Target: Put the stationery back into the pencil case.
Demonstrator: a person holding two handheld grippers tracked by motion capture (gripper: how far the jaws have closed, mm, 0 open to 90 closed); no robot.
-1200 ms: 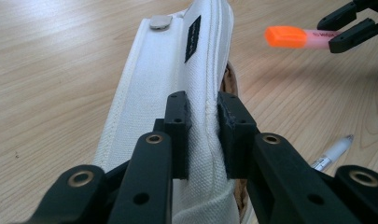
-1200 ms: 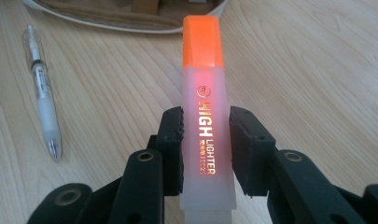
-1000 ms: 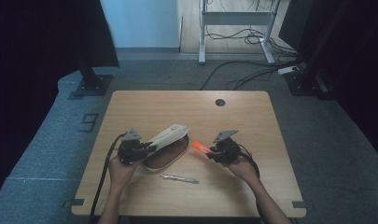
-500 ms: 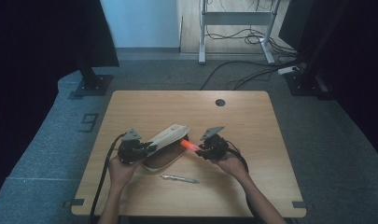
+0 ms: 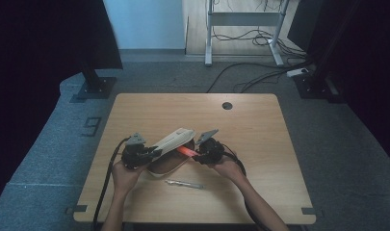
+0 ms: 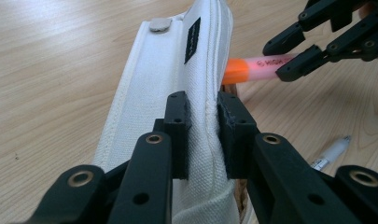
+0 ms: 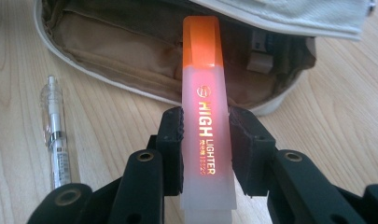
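One pencil case (image 5: pixel 171 151), one highlighter (image 7: pixel 205 121), one clear pen (image 5: pixel 184 184) on my table (image 5: pixel 260 125). My left gripper (image 6: pixel 204 121) pinches the case's white flap, lifted. My right gripper (image 7: pixel 205 144) clamps the translucent, orange-capped highlighter, its cap at twelve o'clock over the tan-lined open case.

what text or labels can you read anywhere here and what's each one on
"HIGH LIGHTER": down the barrel of the orange highlighter, with a round logo above it and small characters beside it, too small to read.
"9": a marking on the grey floor left of the table.
Small black tag on the white pouch flap: too blurred to read.
Print on the clear pen: too small to read.
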